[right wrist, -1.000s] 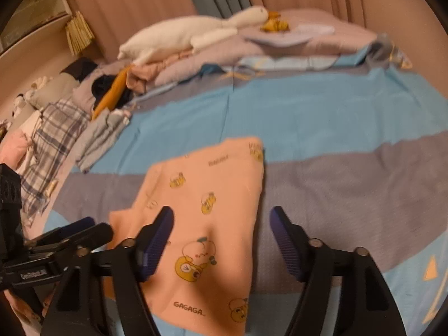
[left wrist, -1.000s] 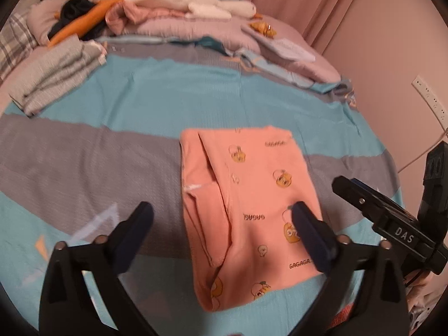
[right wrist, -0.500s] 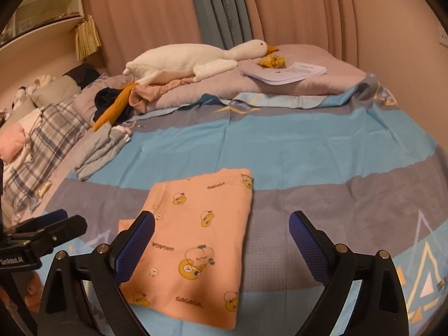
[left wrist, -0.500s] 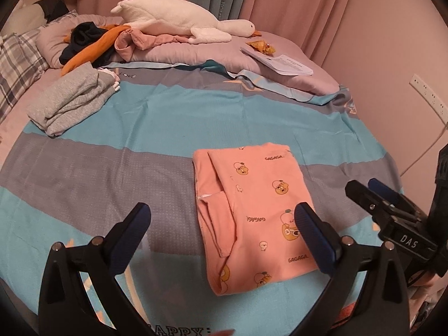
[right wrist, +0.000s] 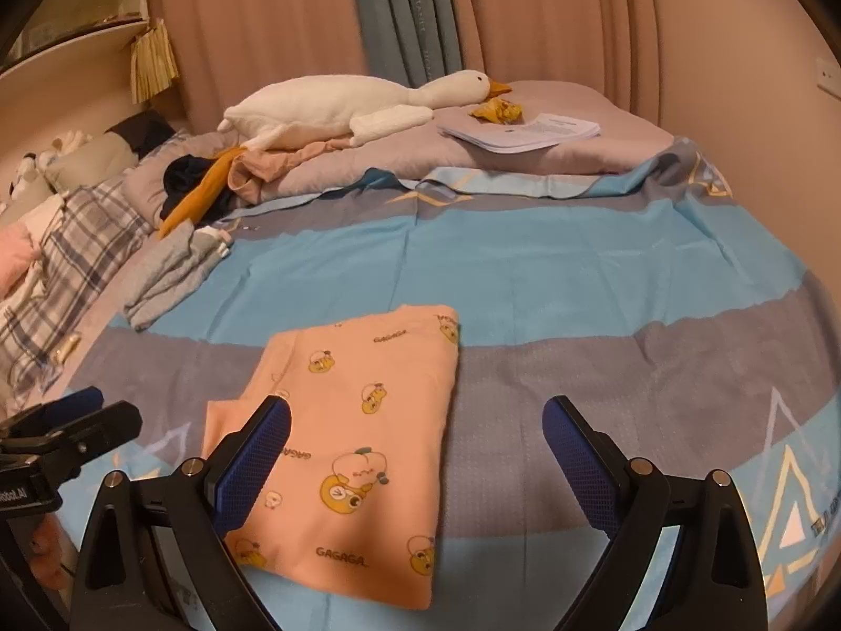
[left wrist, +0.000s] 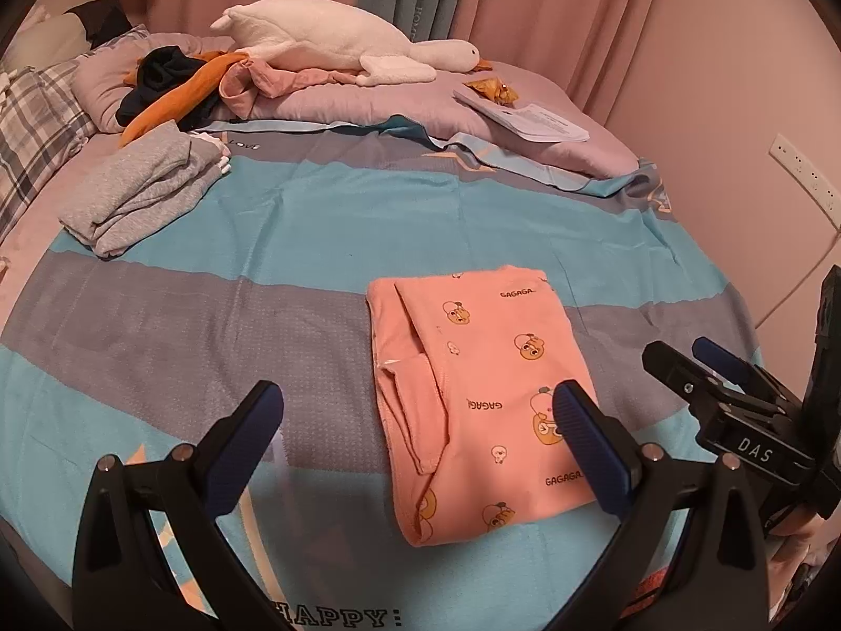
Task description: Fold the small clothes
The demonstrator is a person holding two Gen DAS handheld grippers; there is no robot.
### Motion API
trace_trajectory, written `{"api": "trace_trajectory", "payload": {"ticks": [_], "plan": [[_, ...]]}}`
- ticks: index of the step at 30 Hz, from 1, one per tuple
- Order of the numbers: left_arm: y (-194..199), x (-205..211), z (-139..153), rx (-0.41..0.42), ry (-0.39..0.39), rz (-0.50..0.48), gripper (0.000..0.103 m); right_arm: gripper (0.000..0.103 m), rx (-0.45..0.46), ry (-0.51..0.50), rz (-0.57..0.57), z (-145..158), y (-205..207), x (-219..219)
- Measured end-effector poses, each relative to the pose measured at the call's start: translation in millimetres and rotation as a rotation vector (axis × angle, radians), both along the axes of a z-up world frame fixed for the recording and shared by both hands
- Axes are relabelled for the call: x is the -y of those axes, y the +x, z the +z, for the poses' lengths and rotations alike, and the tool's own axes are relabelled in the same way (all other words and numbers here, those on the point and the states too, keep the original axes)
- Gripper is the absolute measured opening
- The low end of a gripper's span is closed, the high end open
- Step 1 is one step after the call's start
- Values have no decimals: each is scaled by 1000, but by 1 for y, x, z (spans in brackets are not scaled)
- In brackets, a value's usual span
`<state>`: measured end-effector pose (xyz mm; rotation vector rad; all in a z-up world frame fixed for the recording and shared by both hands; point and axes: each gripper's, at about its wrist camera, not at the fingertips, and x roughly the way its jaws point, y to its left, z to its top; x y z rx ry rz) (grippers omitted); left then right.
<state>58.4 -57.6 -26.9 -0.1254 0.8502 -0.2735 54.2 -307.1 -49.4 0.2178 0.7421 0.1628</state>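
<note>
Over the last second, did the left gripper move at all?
Yes. The left gripper pulled back and up from the pink garment; the goose plush and curtains now show fully.

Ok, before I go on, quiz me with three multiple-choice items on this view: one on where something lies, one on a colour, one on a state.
1. Where does the grey folded pile lie relative to the pink garment?
A. far left of it
B. on top of it
C. under it

2. What colour are the gripper pads?
A. red
B. blue
C. white

3. What state are the two grippers in?
A. both shut on cloth
B. one open, one shut
C. both open, holding nothing

Answers:
1 A, it sits near the pillows, apart from the garment.
2 B, blue textured pads show in both views.
3 C, left gripper and right gripper have spread fingers, nothing between.
</note>
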Motion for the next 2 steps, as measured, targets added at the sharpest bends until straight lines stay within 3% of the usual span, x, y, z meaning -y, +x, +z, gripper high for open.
{"api": "trace_trajectory", "payload": {"ticks": [2], "plan": [[-1,0,1,5,-4,3,103,96,0,2,1,0,-1,0]]}}
